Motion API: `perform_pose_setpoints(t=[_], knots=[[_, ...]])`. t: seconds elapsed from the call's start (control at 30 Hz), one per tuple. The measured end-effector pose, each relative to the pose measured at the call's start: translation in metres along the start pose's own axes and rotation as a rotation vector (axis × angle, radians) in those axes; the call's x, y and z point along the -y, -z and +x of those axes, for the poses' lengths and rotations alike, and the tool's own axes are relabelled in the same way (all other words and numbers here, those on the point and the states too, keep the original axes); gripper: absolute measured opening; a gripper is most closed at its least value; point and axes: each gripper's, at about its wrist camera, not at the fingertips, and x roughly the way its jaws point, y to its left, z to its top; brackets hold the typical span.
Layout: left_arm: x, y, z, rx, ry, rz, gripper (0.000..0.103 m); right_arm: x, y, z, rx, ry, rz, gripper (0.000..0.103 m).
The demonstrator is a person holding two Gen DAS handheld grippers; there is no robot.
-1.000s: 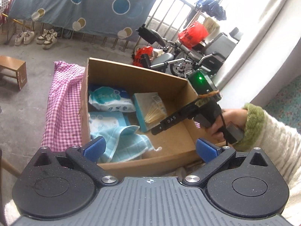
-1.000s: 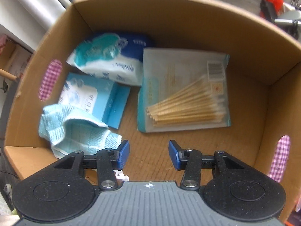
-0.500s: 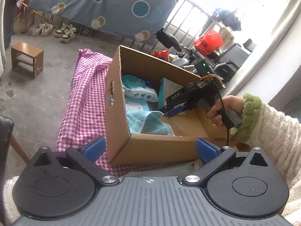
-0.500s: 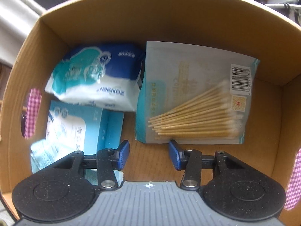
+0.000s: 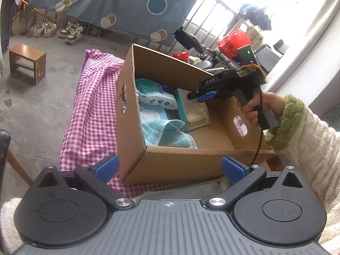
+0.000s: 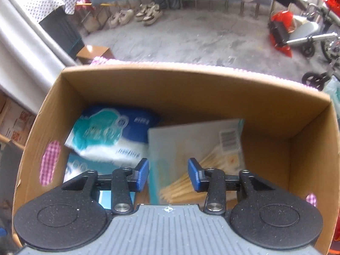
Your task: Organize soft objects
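progress: cardboard box (image 5: 170, 165) on checked cloth (image 5: 93, 110) already holds tissue pack (image 6: 110, 136), blue towel (image 5: 167, 133), swab bag (image 6: 197, 159); likely near done | swab bag flat, sticks' long axis slanting toward far right corner | right gripper (image 6: 167, 173) above box, jaws just narrowing, empty | left gripper (image 5: 170, 167) wide apart, empty

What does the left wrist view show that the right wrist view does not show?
Only the left wrist view shows the light blue towel in the box, the hand holding the right gripper above it, and the open left gripper. Only the right wrist view shows the barcode on the cotton swab pack. Both show the cardboard box, the wipes pack and the shoes.
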Motion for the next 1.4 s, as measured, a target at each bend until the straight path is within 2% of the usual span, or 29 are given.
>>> perform_pose_setpoints(t=[0.13, 0.33, 0.43, 0.57, 0.7, 0.8, 0.83, 0.93, 1.03, 1.13, 1.23, 1.4], knots=[[0.001, 0.002, 0.001, -0.005, 0.003, 0.002, 0.102, 0.002, -0.011, 0.024, -0.016, 0.011, 0.021, 0.036], [-0.002, 0.002, -0.001, -0.01, -0.014, -0.012, 0.102, -0.005, -0.014, 0.067, -0.058, 0.075, 0.05, 0.035], [-0.003, 0.002, -0.004, -0.007, -0.018, -0.019, 0.102, -0.005, -0.011, 0.071, -0.06, 0.1, 0.047, 0.035], [-0.003, 0.003, -0.004, -0.009, -0.018, -0.019, 0.102, -0.001, -0.009, 0.059, -0.027, 0.077, 0.075, 0.035], [-0.004, 0.003, -0.005, -0.006, -0.013, -0.017, 0.102, 0.006, -0.006, 0.023, 0.036, 0.036, 0.099, 0.036], [-0.005, 0.003, -0.006, -0.003, -0.007, -0.022, 0.102, 0.013, 0.001, -0.003, 0.043, 0.034, 0.087, 0.039], [-0.006, 0.004, -0.005, -0.003, -0.005, -0.025, 0.102, 0.015, 0.004, -0.008, 0.03, 0.044, 0.085, 0.043], [-0.007, 0.004, -0.004, -0.003, 0.006, -0.028, 0.102, 0.021, 0.02, -0.007, -0.077, 0.028, 0.093, 0.043], [-0.006, 0.005, -0.004, -0.003, 0.015, -0.022, 0.102, 0.022, 0.039, 0.009, -0.21, -0.008, 0.074, 0.043], [-0.004, 0.005, -0.005, -0.001, 0.019, -0.016, 0.102, 0.013, 0.05, 0.03, -0.28, 0.009, 0.035, 0.043], [-0.002, 0.006, -0.005, -0.004, 0.017, -0.016, 0.102, 0.006, 0.051, 0.046, -0.301, 0.001, 0.044, 0.046], [-0.001, 0.01, -0.007, -0.01, -0.005, -0.013, 0.102, -0.005, 0.031, 0.048, -0.239, -0.023, 0.053, 0.045]])
